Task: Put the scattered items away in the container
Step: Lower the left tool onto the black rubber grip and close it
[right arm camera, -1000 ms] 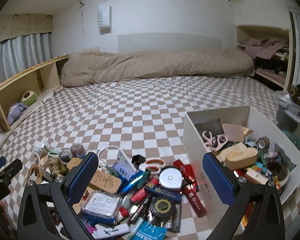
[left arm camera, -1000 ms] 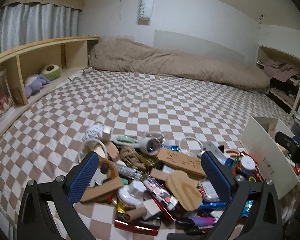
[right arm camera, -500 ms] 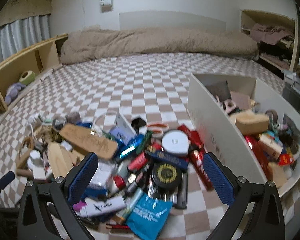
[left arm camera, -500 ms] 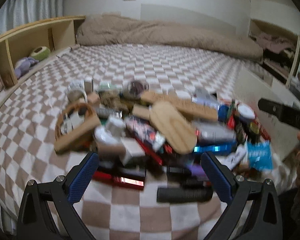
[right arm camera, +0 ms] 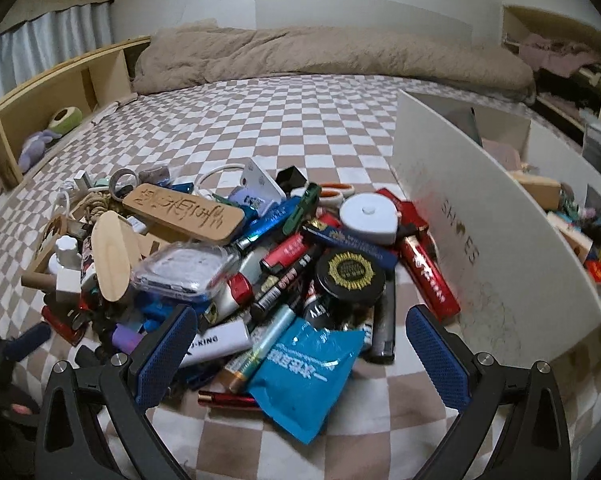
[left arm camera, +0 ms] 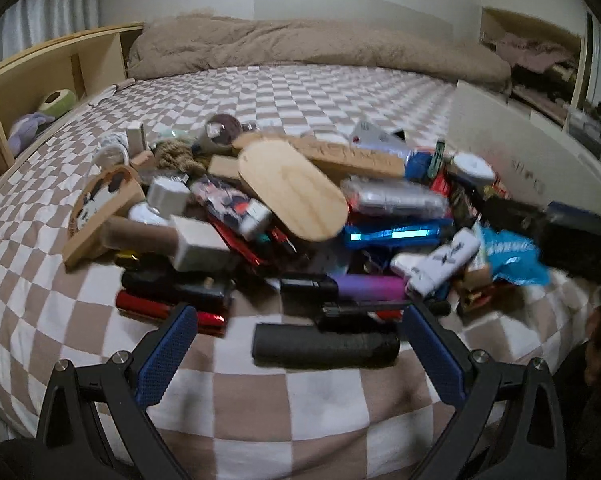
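Poised low with both jaws spread wide and empty, left gripper (left arm camera: 300, 344) framing a black tube (left arm camera: 326, 346) lying crosswise, right gripper (right arm camera: 300, 344) over a blue packet (right arm camera: 306, 368), beside the white box (right arm camera: 460, 216)

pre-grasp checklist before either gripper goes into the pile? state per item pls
1. Left gripper open, empty: ok.
2. Right gripper open, empty: ok.
3. Black cylinder lies apart from the pile, between the left fingers: ok.
4. Blue packet on top of the pile, between the right fingers: ok.
5. White box has room left: cannot tell, partly hidden.
6. Left view sharp: not ok, blurred.
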### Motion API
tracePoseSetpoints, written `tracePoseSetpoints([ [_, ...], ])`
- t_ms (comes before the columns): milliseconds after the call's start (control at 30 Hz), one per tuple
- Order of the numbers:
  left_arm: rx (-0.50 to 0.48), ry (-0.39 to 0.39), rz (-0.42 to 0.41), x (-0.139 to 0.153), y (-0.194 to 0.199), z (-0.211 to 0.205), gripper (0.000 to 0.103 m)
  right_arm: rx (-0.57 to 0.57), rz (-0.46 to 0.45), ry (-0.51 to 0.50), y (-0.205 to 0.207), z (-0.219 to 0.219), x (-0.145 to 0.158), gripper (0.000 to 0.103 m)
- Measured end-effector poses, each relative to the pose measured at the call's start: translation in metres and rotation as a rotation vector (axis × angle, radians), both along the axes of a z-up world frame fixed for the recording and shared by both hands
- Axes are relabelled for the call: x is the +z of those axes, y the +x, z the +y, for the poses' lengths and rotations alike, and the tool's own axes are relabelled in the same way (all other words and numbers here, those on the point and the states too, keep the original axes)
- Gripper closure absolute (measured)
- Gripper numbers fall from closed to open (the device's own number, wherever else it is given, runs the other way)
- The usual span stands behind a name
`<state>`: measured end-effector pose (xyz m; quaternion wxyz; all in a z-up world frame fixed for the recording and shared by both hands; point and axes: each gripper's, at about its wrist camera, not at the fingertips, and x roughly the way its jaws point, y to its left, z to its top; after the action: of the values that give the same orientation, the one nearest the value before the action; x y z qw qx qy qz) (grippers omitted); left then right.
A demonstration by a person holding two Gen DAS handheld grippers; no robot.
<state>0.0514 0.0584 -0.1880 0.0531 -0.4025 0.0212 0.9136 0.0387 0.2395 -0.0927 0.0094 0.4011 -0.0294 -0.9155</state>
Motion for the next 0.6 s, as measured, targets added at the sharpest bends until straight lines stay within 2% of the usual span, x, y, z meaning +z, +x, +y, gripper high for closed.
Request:
tracePoseSetpoints([
  [200,-0.02,-0.052,-0.049,-0.019,-0.003,0.011,0.0,-0.03,-0.019,-0.069,-0.001,0.013,-0.007,0.0],
  [400,-0.028,-0.054,-0.018,-0.022,0.002,0.011,0.0,-0.013,-0.016,-0.13,-0.001,0.015,-0.009,0.0],
  [600,-0.012,-0.14,0.049,-0.023,0.011,0.022,0.0,-0.041,0.004,-0.164,0.001,0.011,-0.008,0.0],
])
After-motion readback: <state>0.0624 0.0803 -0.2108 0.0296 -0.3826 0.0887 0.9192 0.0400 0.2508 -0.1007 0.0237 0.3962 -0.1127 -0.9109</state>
